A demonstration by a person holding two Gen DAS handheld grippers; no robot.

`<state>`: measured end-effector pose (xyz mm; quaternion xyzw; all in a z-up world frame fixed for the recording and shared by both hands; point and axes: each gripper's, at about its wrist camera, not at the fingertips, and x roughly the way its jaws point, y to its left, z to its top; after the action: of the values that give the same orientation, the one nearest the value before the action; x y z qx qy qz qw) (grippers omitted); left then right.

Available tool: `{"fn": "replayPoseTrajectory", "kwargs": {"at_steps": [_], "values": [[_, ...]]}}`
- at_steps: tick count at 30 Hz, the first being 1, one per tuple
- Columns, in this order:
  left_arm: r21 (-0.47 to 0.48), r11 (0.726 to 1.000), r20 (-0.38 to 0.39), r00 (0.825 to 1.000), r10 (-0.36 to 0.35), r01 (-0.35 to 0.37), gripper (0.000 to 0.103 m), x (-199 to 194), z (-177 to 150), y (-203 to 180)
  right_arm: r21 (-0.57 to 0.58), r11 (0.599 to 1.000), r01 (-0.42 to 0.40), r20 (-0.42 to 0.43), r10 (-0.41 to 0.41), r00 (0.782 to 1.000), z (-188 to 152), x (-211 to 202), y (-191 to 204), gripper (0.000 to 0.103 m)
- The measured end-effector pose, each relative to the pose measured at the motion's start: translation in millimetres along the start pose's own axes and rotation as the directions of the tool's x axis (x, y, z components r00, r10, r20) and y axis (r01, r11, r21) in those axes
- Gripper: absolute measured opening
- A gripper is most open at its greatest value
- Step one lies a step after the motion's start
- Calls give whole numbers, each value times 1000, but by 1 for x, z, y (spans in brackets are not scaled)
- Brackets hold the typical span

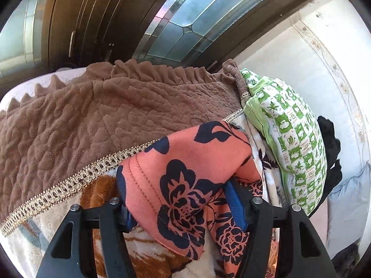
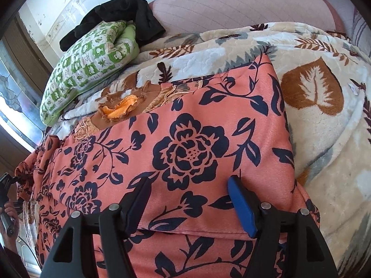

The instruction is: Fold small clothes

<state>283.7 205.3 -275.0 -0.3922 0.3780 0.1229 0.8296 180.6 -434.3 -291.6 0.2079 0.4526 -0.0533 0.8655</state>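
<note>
A salmon garment with dark navy flowers (image 2: 197, 139) lies spread and partly folded on the bed, with a folded edge near the bottom of the right wrist view. My right gripper (image 2: 189, 180) stands open just over it, nothing pinched between its black and blue fingers (image 2: 241, 206). In the left wrist view one bunched end of the same garment (image 1: 185, 162) drapes loosely between the wide-spread fingers of my left gripper (image 1: 176, 185), which is open. That cloth partly hides its left finger. A hand (image 2: 9, 208) holding the left gripper shows at the far left edge of the right wrist view.
A cream leaf-print blanket (image 2: 313, 97) covers the bed. A brown quilted blanket with gold trim (image 1: 92, 120) lies to the left. A green-and-white pillow (image 2: 88, 69) and a black garment (image 2: 120, 11) sit at the back. A brown piece with an orange ruffle (image 2: 123, 111) lies beside the garment.
</note>
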Motion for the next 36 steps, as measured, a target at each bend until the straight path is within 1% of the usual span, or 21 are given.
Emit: {"fn": "replayPoseTrajectory", "kwargs": {"at_steps": [2, 3, 6, 9, 11, 13, 15, 18, 20, 21, 22, 23, 24, 26, 27, 28, 29, 31, 32, 34, 36], "values": [[70, 997, -1, 1000, 31, -30, 36, 5, -1, -9, -7, 1000, 0, -1, 0, 1000, 1, 0, 0, 74], [86, 996, -12, 1000, 24, -23, 14, 7, -2, -12, -10, 1000, 3, -1, -3, 1000, 1, 0, 1, 74], [103, 995, 1, 1000, -6, 6, 8, 0, -6, -15, -8, 1000, -1, 1, 1, 1000, 1, 0, 0, 74], [230, 972, 63, 996, -61, 45, 8, -19, -16, -45, 17, 1000, -17, 2, 17, 1000, 2, -1, -3, 74], [323, 941, 70, 989, -133, 104, 8, -33, -29, -73, 43, 999, -26, 5, 26, 1000, 2, -1, -5, 74], [443, 884, 59, 979, -197, 151, 8, -48, -53, -111, 60, 998, -33, 7, 32, 999, 3, -3, -5, 73], [573, 798, 32, 968, -248, 186, 8, -62, -90, -152, 92, 994, -56, 14, 55, 998, 3, -5, -8, 73], [720, 631, -101, 944, -315, 288, 8, -76, -166, -210, 155, 982, -106, 23, 104, 994, 3, -8, -15, 73], [787, 473, -249, 906, -342, 396, 11, -85, -230, -241, 193, 972, -135, 31, 132, 991, 3, -10, -20, 73], [807, 386, -328, 883, -337, 447, 18, -89, -262, -253, 211, 966, -150, 37, 146, 989, 3, -12, -23, 73], [811, 302, -407, 854, -324, 501, 33, -94, -292, -262, 227, 960, -163, 43, 157, 987, 3, -13, -26, 73], [802, 235, -471, 824, -315, 549, 42, -98, -316, -267, 242, 955, -171, 50, 164, 985, 4, -14, -29, 73], [790, 178, -520, 794, -314, 587, 56, -104, -333, -269, 258, 949, -182, 62, 172, 983, 5, -17, -34, 73], [779, 113, -555, 762, -333, 617, 63, -114, -345, -266, 285, 929, -237, 105, 216, 971, 8, -23, -42, 74], [775, 106, -558, 753, -348, 623, 63, -117, -339, -264, 299, 917, -263, 128, 235, 964, 10, -27, -47, 74], [768, 124, -551, 748, -371, 628, 63, -118, -325, -263, 315, 909, -274, 144, 240, 960, 11, -31, -51, 75], [753, 170, -537, 742, -402, 636, 65, -116, -304, -261, 327, 896, -299, 162, 258, 952, 13, -34, -55, 77], [699, 315, -473, 746, -470, 642, 79, -107, -252, -249, 352, 867, -352, 194, 300, 934, 14, -39, -61, 78], [686, 399, -408, 775, -482, 609, 82, -102, -228, -241, 359, 860, -363, 198, 310, 930, 14, -40, -61, 78], [698, 552, -233, 873, -428, 456, 84, -84, -191, -222, 357, 859, -368, 185, 322, 929, 15, -39, -59, 78], [710, 634, -128, 941, -314, 308, 84, -58, -171, -204, 352, 867, -354, 129, 329, 935, 16, -33, -54, 78]]}}
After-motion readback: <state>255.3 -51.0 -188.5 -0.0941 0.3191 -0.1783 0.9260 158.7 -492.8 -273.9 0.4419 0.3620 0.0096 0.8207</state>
